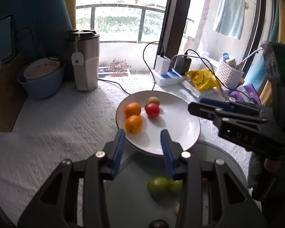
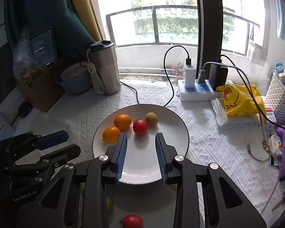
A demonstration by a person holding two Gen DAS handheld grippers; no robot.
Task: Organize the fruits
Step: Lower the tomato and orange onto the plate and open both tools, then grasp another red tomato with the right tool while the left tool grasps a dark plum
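Note:
A white plate (image 1: 180, 131) (image 2: 142, 169) holds two oranges (image 1: 133, 124) (image 2: 122, 122), a red tomato (image 1: 152, 110) (image 2: 140, 127) and a small brown fruit (image 1: 153, 100) (image 2: 151, 119). A grey-green plate (image 1: 131, 195) near me holds two green fruits (image 1: 158, 185), a dark fruit (image 1: 158, 224) and another red tomato (image 2: 133, 220). My left gripper (image 1: 143, 134) (image 2: 55, 144) is open and empty over the white plate's near rim. My right gripper (image 2: 140, 138) (image 1: 197, 105) is open and empty above the white plate, just short of the tomato.
A steel tumbler (image 1: 85, 60) (image 2: 104, 68) and a blue bowl (image 1: 41, 81) stand at the back left. A power strip (image 2: 195, 90) with chargers and cables, a yellow bag (image 2: 239, 100) and a white basket (image 2: 281, 102) lie to the right. A white cloth (image 1: 57, 123) covers the table.

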